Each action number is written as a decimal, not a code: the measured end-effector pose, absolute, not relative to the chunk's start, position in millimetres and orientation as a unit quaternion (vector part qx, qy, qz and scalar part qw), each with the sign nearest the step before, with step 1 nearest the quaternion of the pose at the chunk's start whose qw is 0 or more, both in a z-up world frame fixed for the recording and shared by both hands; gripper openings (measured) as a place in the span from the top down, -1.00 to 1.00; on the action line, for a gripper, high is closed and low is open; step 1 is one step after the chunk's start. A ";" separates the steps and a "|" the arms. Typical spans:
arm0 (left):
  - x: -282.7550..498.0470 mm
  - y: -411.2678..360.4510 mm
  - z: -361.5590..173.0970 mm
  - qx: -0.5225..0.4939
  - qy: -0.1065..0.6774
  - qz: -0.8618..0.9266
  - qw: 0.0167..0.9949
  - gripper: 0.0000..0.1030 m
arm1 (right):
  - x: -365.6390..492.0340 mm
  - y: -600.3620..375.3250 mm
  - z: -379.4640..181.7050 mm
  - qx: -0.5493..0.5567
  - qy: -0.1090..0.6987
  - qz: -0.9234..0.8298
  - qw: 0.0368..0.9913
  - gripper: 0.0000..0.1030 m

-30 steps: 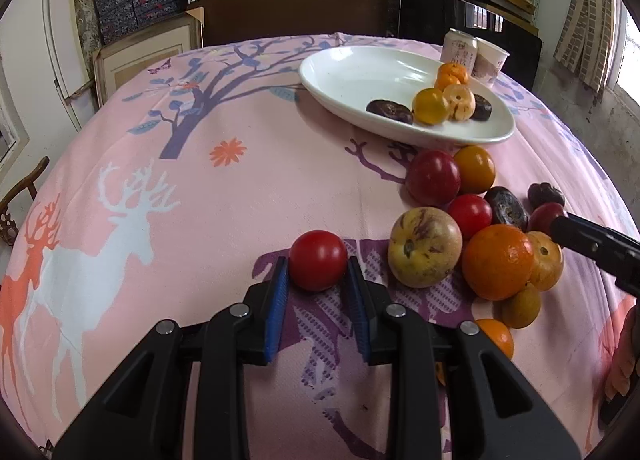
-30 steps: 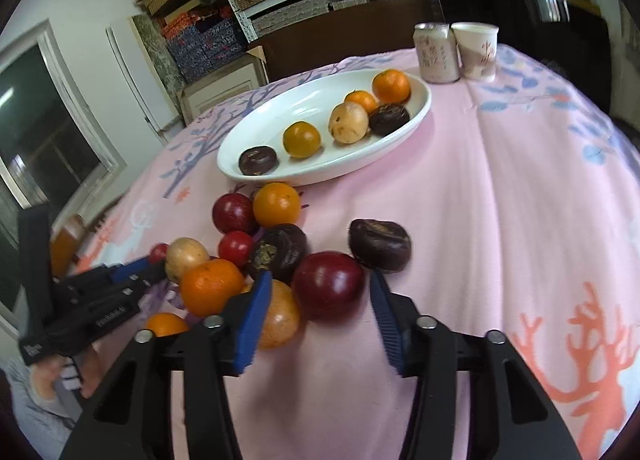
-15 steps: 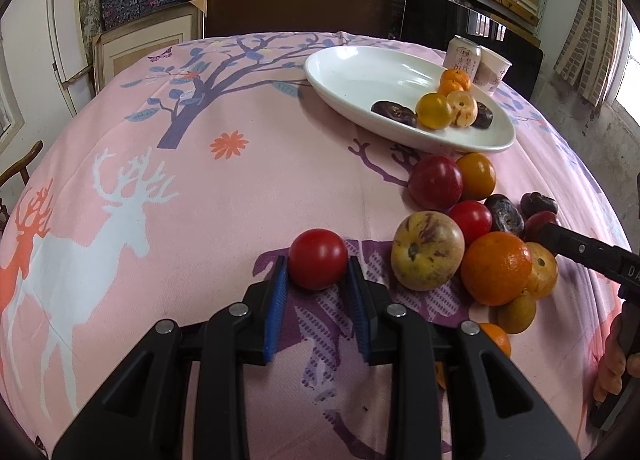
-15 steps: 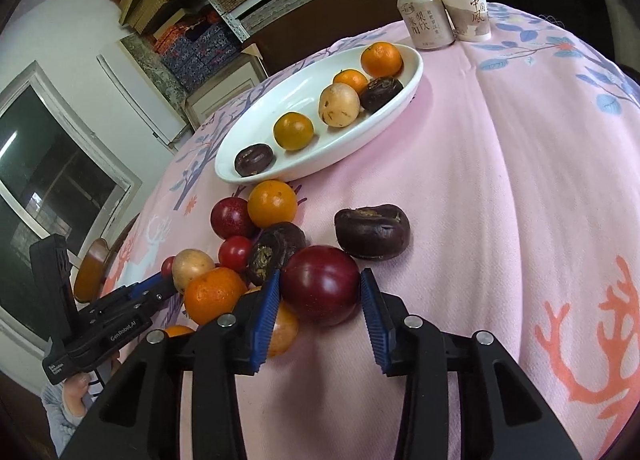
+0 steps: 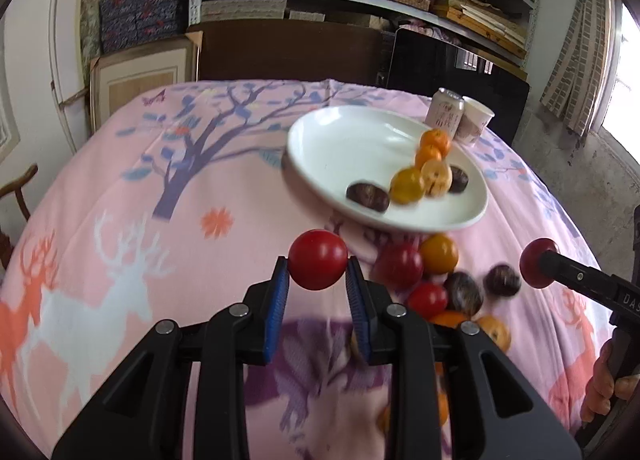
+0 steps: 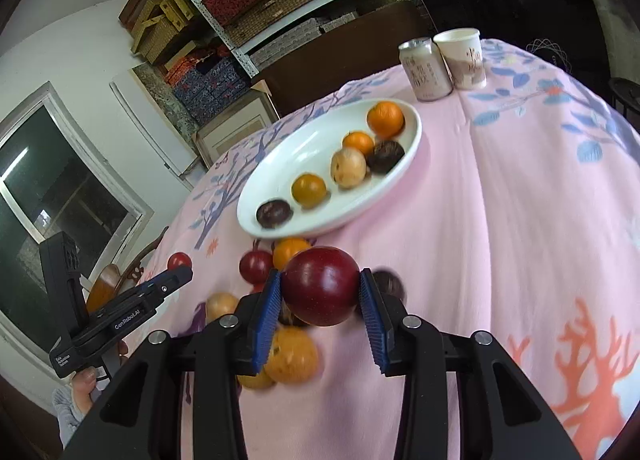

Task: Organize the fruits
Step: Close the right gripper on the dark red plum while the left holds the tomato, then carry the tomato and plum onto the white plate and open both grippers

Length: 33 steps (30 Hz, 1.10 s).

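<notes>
My left gripper point(image 5: 318, 284) is shut on a red tomato point(image 5: 318, 259) and holds it above the pink cloth. My right gripper point(image 6: 320, 296) is shut on a dark red plum point(image 6: 321, 286), also lifted; it also shows in the left wrist view point(image 5: 538, 263). A white oval plate point(image 5: 352, 140) lies ahead with several fruits in it: oranges, a yellow fruit and dark ones. It also shows in the right wrist view point(image 6: 304, 152). A cluster of loose fruits point(image 5: 428, 272) lies on the cloth in front of the plate.
A drink can point(image 6: 425, 69) and a paper cup point(image 6: 463, 58) stand behind the plate. A dark chair back and full shelves lie beyond the table's far edge. The left gripper shows at the left of the right wrist view point(image 6: 176, 276).
Both grippers have risen from the cloth with their fruits. The right gripper closed on the plum, then lifted it. The plate now looks nearer in both views.
</notes>
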State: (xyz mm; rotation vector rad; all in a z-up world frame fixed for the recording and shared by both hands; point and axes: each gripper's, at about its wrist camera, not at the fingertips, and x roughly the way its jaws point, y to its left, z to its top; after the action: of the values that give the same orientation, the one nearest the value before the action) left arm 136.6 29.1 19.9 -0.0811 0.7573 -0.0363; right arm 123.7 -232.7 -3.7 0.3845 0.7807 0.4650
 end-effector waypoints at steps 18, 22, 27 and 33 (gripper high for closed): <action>262.4 13.2 5.8 -0.040 0.391 -0.011 0.920 -0.34 | 207.3 -208.6 1.8 0.167 0.350 0.198 0.900 -0.23; 250.8 14.5 3.6 -0.031 0.390 0.000 0.920 -0.42 | 194.1 -213.7 4.6 0.159 0.334 0.184 0.911 -0.54; 211.5 20.6 6.1 -0.019 0.378 0.020 0.926 -0.62 | 183.5 -213.9 -0.7 0.120 0.316 0.155 0.928 -0.67; 157.9 35.1 7.7 -0.026 0.359 0.050 0.932 -0.80 | 156.5 -222.1 4.1 0.102 0.296 0.133 0.940 -0.85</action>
State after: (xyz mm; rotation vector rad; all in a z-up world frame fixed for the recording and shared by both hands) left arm 157.9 35.1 7.7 -0.0533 0.7340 0.1017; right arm 156.5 -222.1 4.1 0.2073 0.6043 0.2705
